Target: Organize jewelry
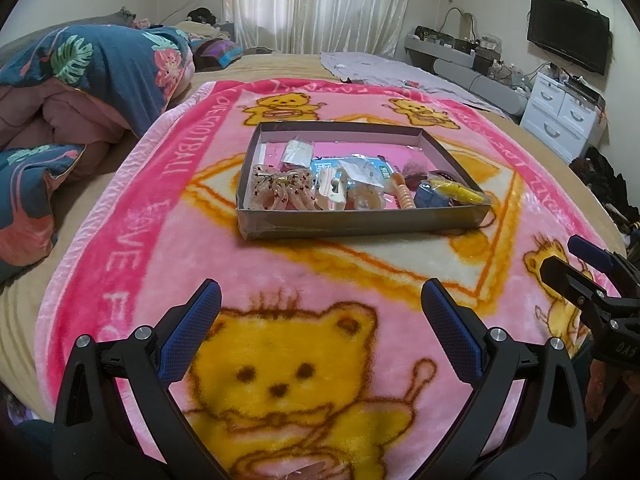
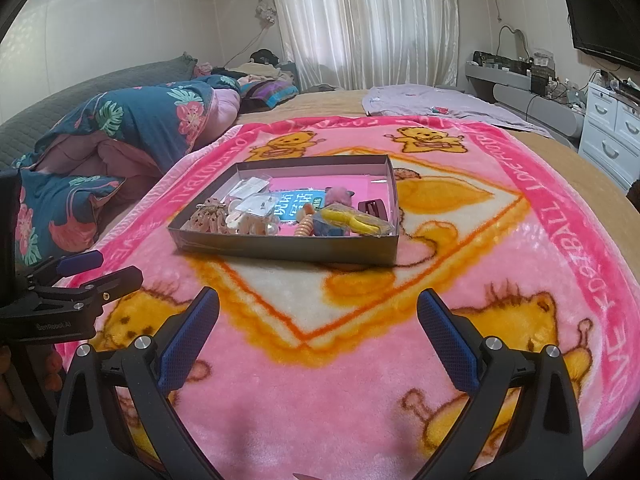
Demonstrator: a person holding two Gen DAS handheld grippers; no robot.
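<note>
A shallow grey cardboard box (image 1: 360, 222) (image 2: 280, 246) with a pink floor lies on a pink teddy-bear blanket (image 1: 320, 272) (image 2: 360, 340). Inside it are a sheer bow hair clip (image 1: 276, 188) (image 2: 210, 216), white claw clips (image 1: 334, 188), an orange beaded piece (image 1: 402, 192) (image 2: 305, 224), a yellow item (image 1: 456, 192) (image 2: 356, 220) and small packets. My left gripper (image 1: 320, 300) is open, well short of the box, with nothing between its fingers. My right gripper (image 2: 318, 308) is open too, also short of the box, empty. Each gripper shows at the edge of the other's view.
A folded floral quilt (image 1: 80, 92) (image 2: 120, 132) lies on the bed to the left. A lilac cloth (image 2: 440, 104) lies at the far right of the bed. White drawers (image 1: 560, 116) and a wall television (image 1: 568, 36) stand beyond the bed's right side.
</note>
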